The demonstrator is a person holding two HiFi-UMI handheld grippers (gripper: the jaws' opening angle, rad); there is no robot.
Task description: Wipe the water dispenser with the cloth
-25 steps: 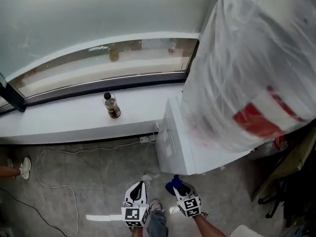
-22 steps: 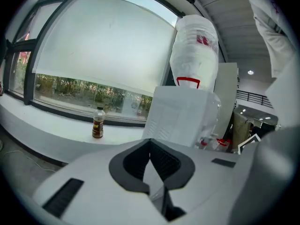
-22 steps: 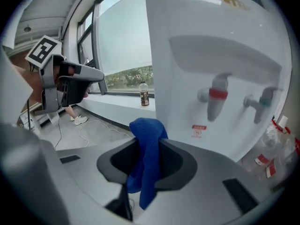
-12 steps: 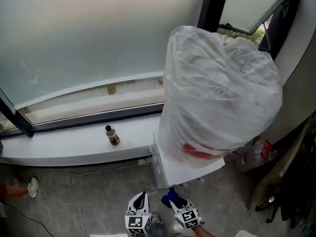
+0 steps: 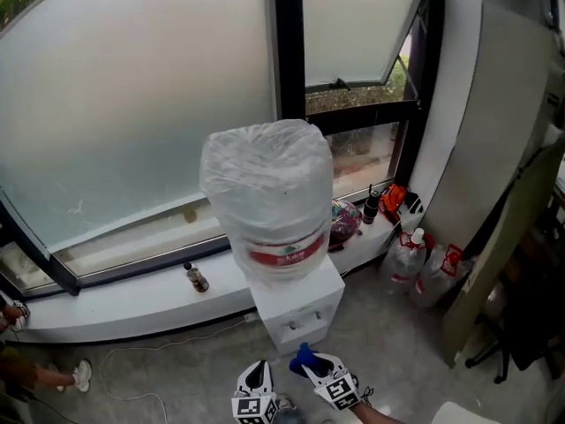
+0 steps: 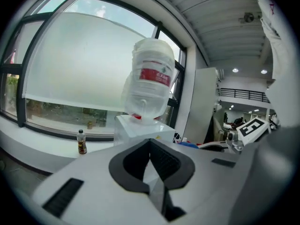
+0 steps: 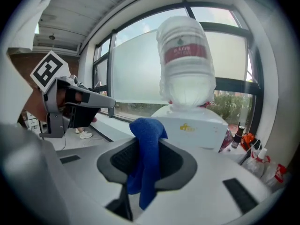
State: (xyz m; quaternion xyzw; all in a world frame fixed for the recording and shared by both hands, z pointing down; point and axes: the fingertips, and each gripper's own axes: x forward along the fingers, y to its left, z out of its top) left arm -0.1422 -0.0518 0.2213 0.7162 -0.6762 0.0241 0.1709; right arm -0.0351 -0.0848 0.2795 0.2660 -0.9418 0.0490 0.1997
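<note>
The right gripper (image 7: 146, 172) has its jaws clamped on a blue cloth (image 7: 148, 139). The white water dispenser (image 7: 199, 128), carrying a plastic-wrapped bottle (image 7: 185, 55), stands at 12 o'clock. The left gripper (image 7: 101, 101) is at 9 o'clock.

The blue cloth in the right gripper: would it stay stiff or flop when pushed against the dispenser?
Probably floppy: the blue cloth droops in soft folds below where the jaws pinch it. It looks light, since that pinch alone holds it. Its fuzzy weave should drag rather than slide on the smooth top of the water dispenser.
</note>
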